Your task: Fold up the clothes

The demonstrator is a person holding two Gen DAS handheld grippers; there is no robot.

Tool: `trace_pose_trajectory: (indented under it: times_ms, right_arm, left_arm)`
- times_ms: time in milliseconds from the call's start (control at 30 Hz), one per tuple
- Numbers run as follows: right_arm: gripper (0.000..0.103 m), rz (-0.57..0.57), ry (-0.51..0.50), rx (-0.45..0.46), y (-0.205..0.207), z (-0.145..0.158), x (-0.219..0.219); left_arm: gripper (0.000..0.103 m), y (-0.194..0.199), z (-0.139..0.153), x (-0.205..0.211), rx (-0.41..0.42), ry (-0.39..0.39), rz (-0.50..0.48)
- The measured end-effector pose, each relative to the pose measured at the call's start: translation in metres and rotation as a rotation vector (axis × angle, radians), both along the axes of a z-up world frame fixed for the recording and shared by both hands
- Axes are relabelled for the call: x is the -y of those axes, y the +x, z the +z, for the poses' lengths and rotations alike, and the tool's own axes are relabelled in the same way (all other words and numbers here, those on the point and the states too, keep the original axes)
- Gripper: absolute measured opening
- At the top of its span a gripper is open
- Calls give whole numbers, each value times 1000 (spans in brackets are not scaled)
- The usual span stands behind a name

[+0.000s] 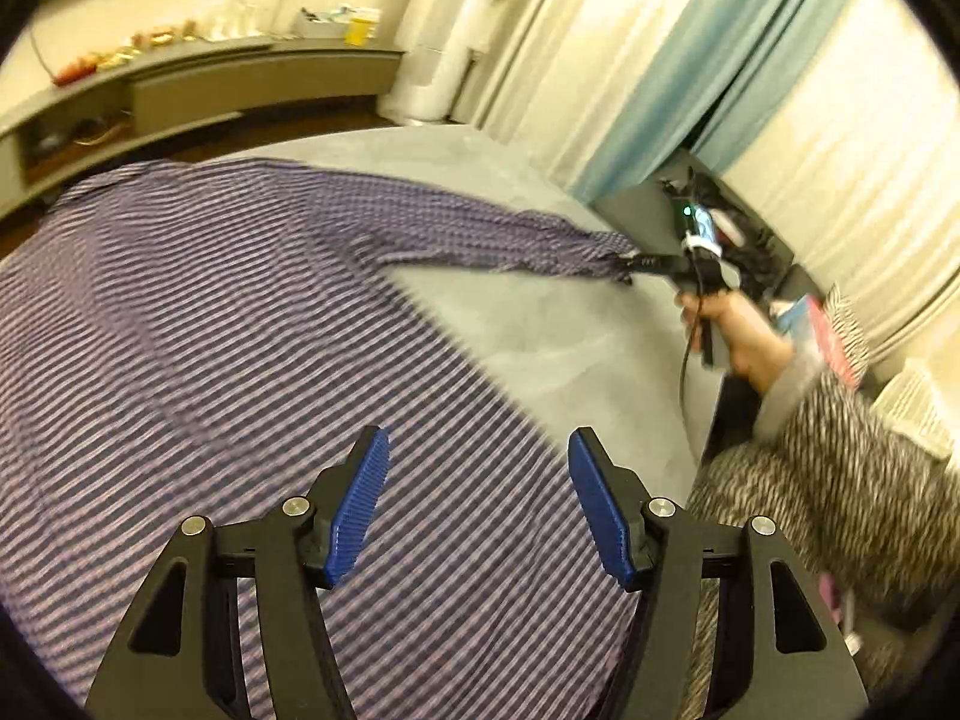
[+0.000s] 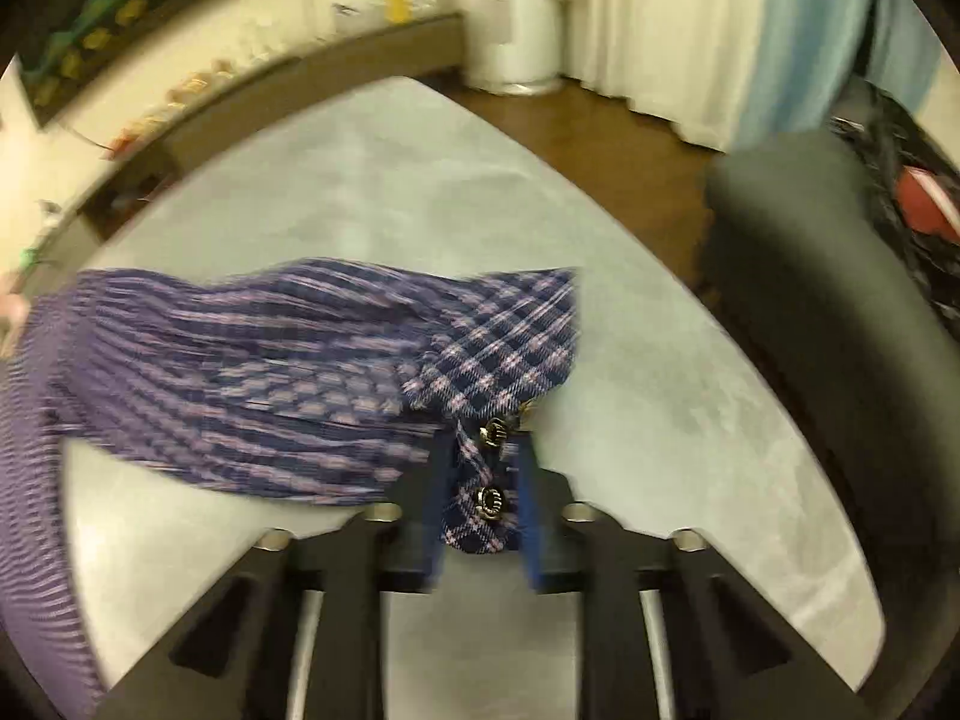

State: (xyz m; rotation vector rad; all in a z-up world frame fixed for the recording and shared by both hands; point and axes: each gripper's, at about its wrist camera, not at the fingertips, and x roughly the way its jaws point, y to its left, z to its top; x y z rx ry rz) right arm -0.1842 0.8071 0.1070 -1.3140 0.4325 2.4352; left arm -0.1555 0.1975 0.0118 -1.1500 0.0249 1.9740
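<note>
The plaid shirt (image 1: pixel 210 312) lies spread over the grey tabletop (image 1: pixel 540 330), its sleeve stretching toward the right edge — there the right gripper (image 2: pixel 483 480) is clamped on the buttoned cuff (image 2: pixel 486 480). The left gripper (image 1: pixel 480 504), jaws apart and empty, hovers over the body — the nearer hand.

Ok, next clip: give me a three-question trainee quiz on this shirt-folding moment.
1. True or false: the left gripper has its jaws closed on cloth.
2. What does the right gripper hold? A) curtain B) buttoned cuff of the purple checked shirt C) nothing
3. Fill in: the shirt lies on a pale ____ table.

Key: 1 false, its jaws stand apart above the shirt; 2 B; 3 grey.
</note>
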Motion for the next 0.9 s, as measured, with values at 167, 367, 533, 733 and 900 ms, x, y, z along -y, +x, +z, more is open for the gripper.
trace_pose_trajectory:
  times_ms: [167,367,533,733,900]
  right_arm:
    - [17,198,-110,-235,16,48,55]
    - [18,479,-139,-303,19,72,142]
    - [18,639,-100,-264,16,66,188]
    - [18,755,-105,-251,26,62,224]
    - [22,751,-114,-231,30,53,234]
  left_arm:
    - [66,-16,-12,-74,55,59,-14]
    - [68,-40,-6,-139,93,185,-15]
    - [74,-43,-7,-171,45,129,-12]
    - [66,-56,-30,-179,67,41,72]
    - [6,-64,-43,-162,145,42,156]
